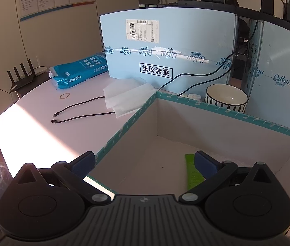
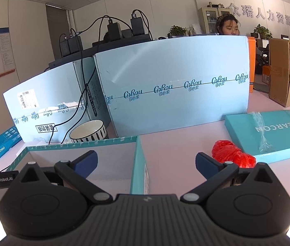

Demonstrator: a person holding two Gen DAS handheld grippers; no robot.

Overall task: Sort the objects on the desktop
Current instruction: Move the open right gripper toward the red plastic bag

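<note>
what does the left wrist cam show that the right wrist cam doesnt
Only the left wrist view shows the green strip lying inside the open box, the two loose cable ends, the white foam sheets and the router.

Only the right wrist view shows the red plastic bag and the teal YEARCON box.

Both show the open box, the striped bowl, the blue deli pack and an open gripper: left, right.

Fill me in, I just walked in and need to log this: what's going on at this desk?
A person is sorting desk items into a teal-rimmed box using two handheld tools. The left tool hangs open over the box, where a green item already lies. The right tool is open too, near the box's right wall, holding nothing. A red plastic bag and cables sit outside on the table.
</note>
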